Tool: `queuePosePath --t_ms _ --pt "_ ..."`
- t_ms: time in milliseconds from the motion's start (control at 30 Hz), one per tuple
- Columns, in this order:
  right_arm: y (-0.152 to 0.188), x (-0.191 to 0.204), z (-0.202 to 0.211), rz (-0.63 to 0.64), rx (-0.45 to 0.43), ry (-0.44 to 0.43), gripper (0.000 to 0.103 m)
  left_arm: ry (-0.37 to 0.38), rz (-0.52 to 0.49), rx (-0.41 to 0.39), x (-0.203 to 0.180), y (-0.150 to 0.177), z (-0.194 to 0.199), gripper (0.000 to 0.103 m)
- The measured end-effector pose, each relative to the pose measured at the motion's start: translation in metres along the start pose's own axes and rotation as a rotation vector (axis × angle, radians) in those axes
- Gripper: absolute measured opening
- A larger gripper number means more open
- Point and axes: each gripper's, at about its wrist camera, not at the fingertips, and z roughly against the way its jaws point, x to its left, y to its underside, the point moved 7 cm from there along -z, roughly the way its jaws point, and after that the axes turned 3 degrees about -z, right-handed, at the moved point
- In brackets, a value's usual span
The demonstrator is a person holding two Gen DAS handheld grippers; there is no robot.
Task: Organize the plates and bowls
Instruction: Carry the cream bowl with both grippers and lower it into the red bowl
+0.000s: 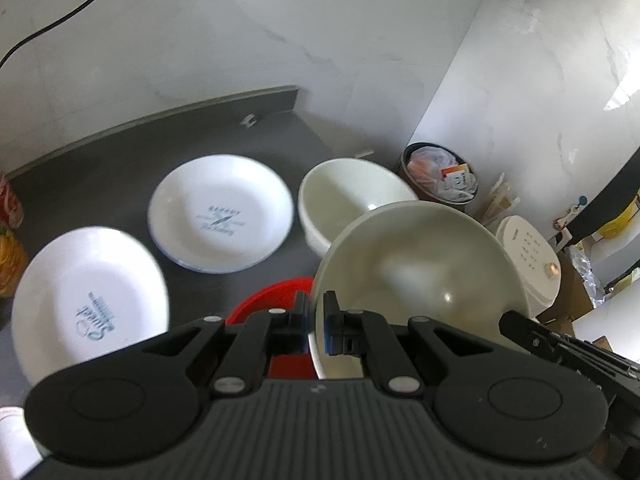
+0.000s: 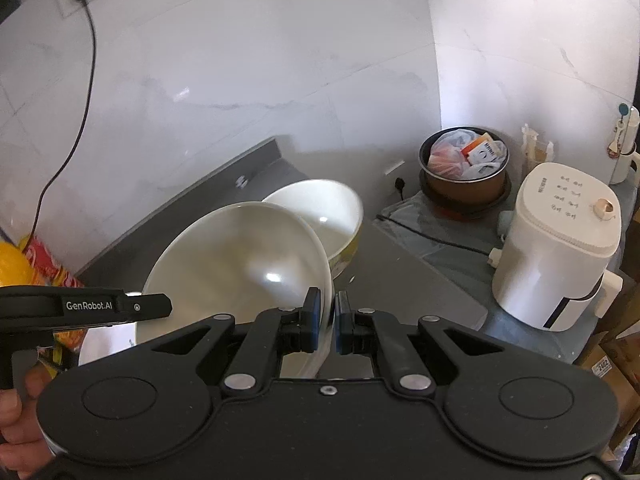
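Both grippers pinch one bowl (image 1: 420, 276) by its rim, and I read that as sharing the load: the left gripper (image 1: 316, 320) has its fingers nearly closed over the near-left edge, one pad inside and one outside, while the right gripper (image 2: 329, 320) bites the rim at the bowl's 4 o'clock, its fingers just as narrow. Held from two sides, the bowl rides tilted and off the counter (image 1: 120, 160), mouth turned toward me. At 12 o'clock from it sits a second bowl (image 1: 352, 196) of much the same shape, upright near the counter's far corner, so I judge the carried one is meant to nest inside it. Under the left fingers a red dish (image 1: 276, 296) shows, mostly hidden. Off at 10 o'clock lie two plates (image 1: 220, 212), side by side and not yet stacked, the nearer plate (image 1: 88, 304) blurred. Beyond the counter's edge, at 2 o'clock, stand a white cooker (image 2: 560, 248) and a pot (image 2: 464, 160) stuffed with bags, clear of the work. Tilt is my worry: a smooth glazed rim may slip in so thin a bite.
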Motion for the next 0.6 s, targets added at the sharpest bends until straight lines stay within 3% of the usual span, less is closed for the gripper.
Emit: queuePosePath --t_ms 600 --pt "0.04 0.032 -0.031 0.11 0.079 0.055 0.007 -0.052 0.02 0.063 0.045 0.043 -0.02 0.006"
